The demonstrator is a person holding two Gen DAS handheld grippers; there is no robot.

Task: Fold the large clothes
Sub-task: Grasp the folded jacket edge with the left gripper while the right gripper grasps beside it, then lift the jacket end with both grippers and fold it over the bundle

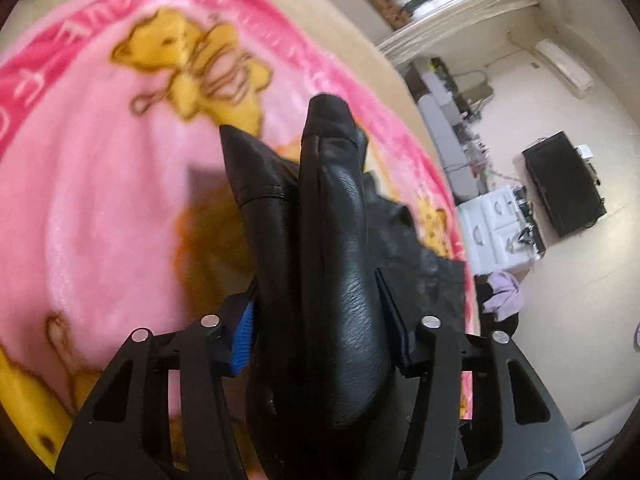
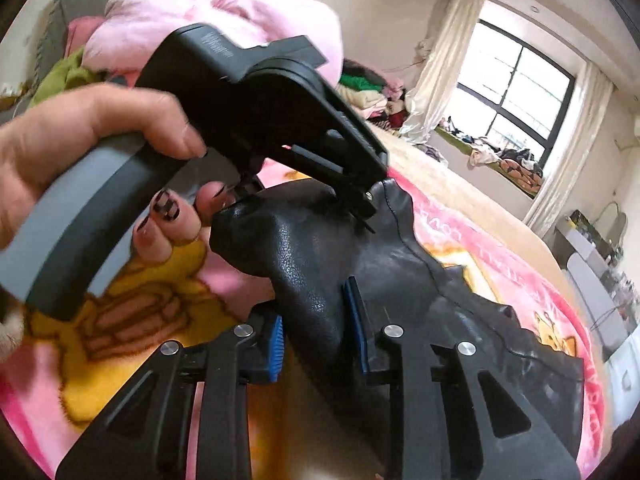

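Covering most of the bed point(image 1: 384, 52), a pink fleece blanket point(image 1: 100, 184) printed with yellow bears; beige bedding shows beyond its far edge, toward the window point(image 2: 516, 92). Pile of pink and green laundry point(image 2: 200, 20) heaped at the bed's far left end in the right wrist view.

Black leather garment point(image 2: 460, 300) lies bunched on the blanket near its right-hand edge, two parts of it raised off the surface.

Left gripper point(image 1: 320, 320): jaws clamped on a thick fold of the black leather, blue pads pressing both sides; the fold and a second pointed flap stick out past the fingertips above the blanket. In the right wrist view the same tool comes down from upper left, a hand point(image 2: 80, 152) with patterned nails wrapped round its grey handle, its tip meeting the leather.

Right gripper point(image 2: 316, 332): jaws closed on another raised leather fold, blue pads touching each side, garment trailing off to the right.
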